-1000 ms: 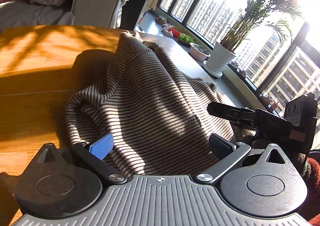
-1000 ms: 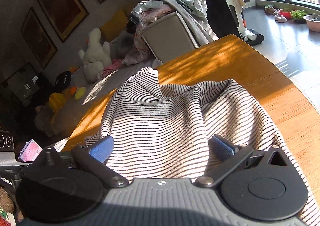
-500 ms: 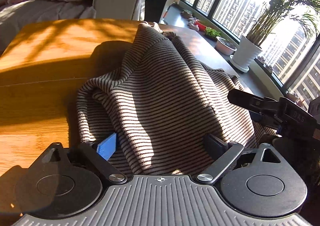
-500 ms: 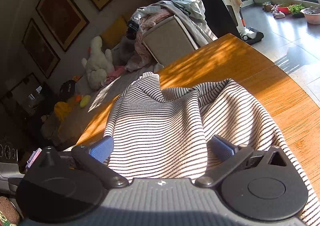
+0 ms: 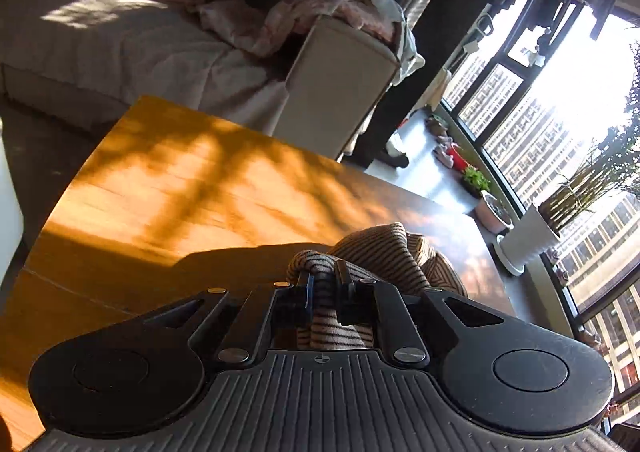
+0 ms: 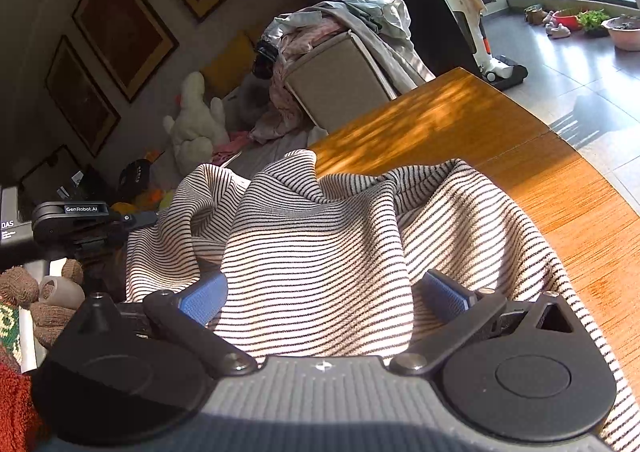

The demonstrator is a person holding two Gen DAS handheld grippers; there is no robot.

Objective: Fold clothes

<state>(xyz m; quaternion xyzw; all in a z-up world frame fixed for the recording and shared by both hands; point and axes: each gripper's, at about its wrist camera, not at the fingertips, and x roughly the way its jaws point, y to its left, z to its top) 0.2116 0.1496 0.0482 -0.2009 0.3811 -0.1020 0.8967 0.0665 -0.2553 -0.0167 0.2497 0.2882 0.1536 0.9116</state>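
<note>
A striped beige-and-black garment (image 6: 320, 248) lies bunched on the wooden table (image 6: 560, 188). My left gripper (image 5: 325, 292) is shut on a fold of the striped garment (image 5: 384, 252) and holds it raised off the table. My right gripper (image 6: 324, 296) is open, its blue pads (image 6: 202, 298) on either side of the cloth, which lies between the fingers. The left gripper's body (image 6: 72, 216) shows at the left of the right wrist view, beside the raised cloth edge.
A sofa arm (image 5: 336, 92) piled with clothes stands beyond the table's far edge. Potted plants (image 5: 532, 236) line the window at the right. A stick vacuum (image 6: 480, 48) stands on the floor. The sunlit table top (image 5: 168, 192) stretches ahead of the left gripper.
My left gripper has shut on a fold of the garment and lifted it, tilting upward. The right gripper has stayed open over the cloth.
</note>
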